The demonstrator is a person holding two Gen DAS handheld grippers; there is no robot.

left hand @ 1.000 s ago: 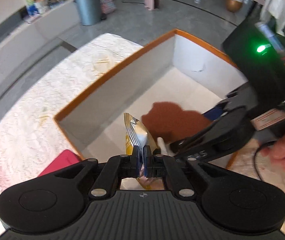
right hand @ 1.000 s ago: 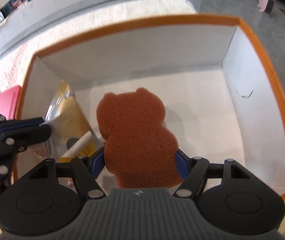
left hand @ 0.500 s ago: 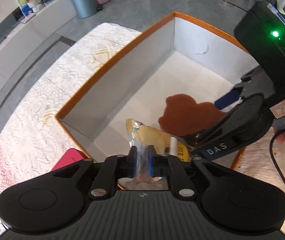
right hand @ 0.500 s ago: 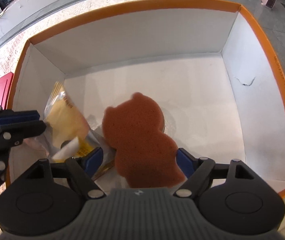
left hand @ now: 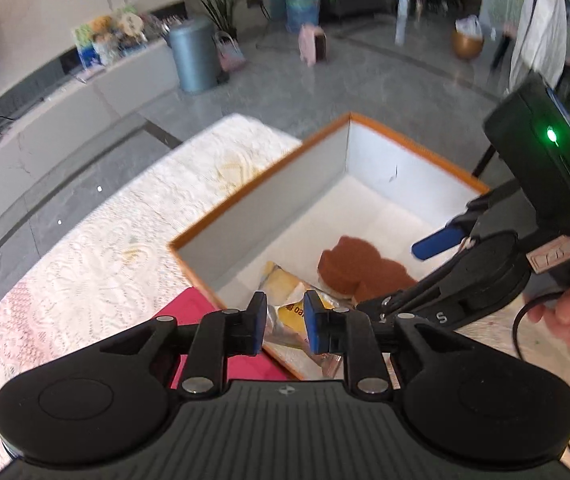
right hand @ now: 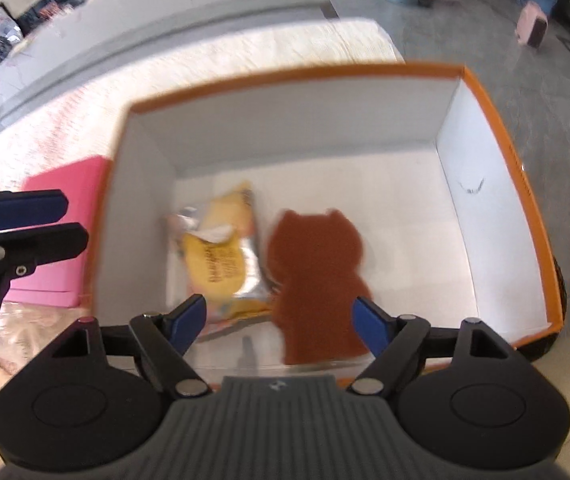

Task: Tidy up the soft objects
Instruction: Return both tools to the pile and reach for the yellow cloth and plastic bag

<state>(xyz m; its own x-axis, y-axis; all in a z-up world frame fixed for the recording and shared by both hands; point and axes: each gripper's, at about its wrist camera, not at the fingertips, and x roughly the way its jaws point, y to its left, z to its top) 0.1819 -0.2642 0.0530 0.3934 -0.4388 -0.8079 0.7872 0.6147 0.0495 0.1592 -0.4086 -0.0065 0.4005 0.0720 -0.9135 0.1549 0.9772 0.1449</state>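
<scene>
Left wrist view: left gripper (left hand: 285, 316) above the orange-rimmed box (left hand: 261, 172); jaws narrow and opening, nothing pinched now. The snack packet (left hand: 285, 300) it clamped a second ago lies in the box's near corner.

Right wrist view: right gripper (right hand: 281, 318) wide, empty; the bear-shaped sponge (right hand: 317, 276) released, flat on the box floor beside the packet. Pink pad (right hand: 61, 236) outside the box's left wall. Both items look stowed.

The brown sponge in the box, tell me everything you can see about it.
The sponge is rust-brown, porous foam cut like a bear or cat with two small ears. It lies flat on the white floor of the box, near the front wall, its left edge beside or touching the yellow snack packet. No gripper holds it.
</scene>
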